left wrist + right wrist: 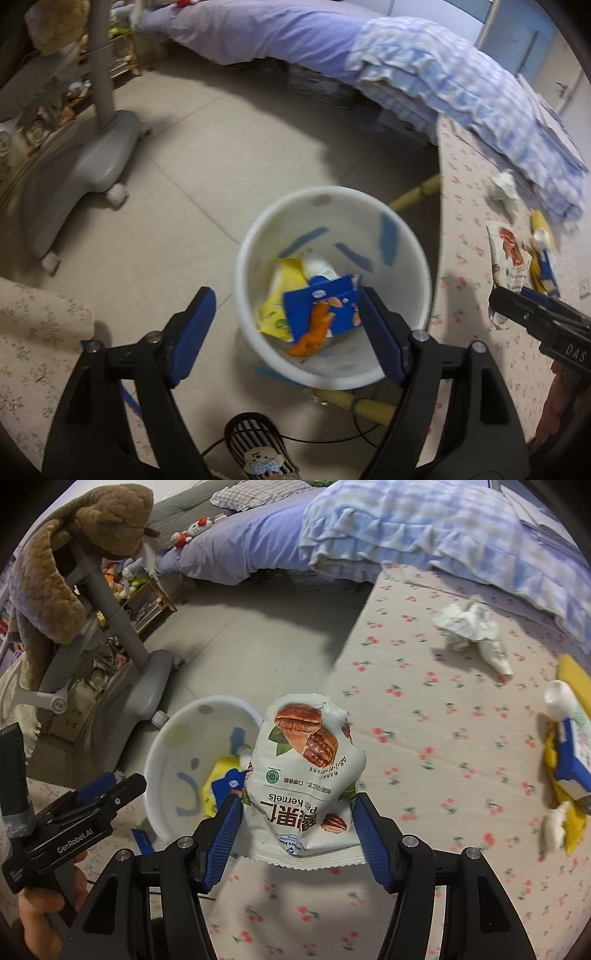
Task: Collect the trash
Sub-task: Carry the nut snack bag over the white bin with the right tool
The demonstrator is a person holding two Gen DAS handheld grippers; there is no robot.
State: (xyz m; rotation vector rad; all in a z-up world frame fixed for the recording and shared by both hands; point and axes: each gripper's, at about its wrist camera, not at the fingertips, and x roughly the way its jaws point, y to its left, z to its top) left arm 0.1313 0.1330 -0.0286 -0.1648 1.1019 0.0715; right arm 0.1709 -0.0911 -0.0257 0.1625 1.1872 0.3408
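A white trash bin (410, 254) stands on the floor beside the bed; it also shows in the right wrist view (162, 746). It holds a yellow wrapper (275, 302). A blue snack packet (321, 310) hangs over the bin, touching one finger of my open left gripper (286, 314). My right gripper (297, 808) is shut on a white pecan kernels bag (306, 760) over the floral bed sheet (443, 775); the bag shows in the left wrist view (508, 254). A crumpled tissue (472, 631) and a yellow-blue pile of packaging (569, 753) lie on the sheet.
A grey chair base on wheels (85, 166) stands left of the bin, draped with a brown plush blanket (74, 554). A blue checked duvet (443, 528) covers the bed's far side. A striped slipper (258, 450) and a cable lie on the floor below.
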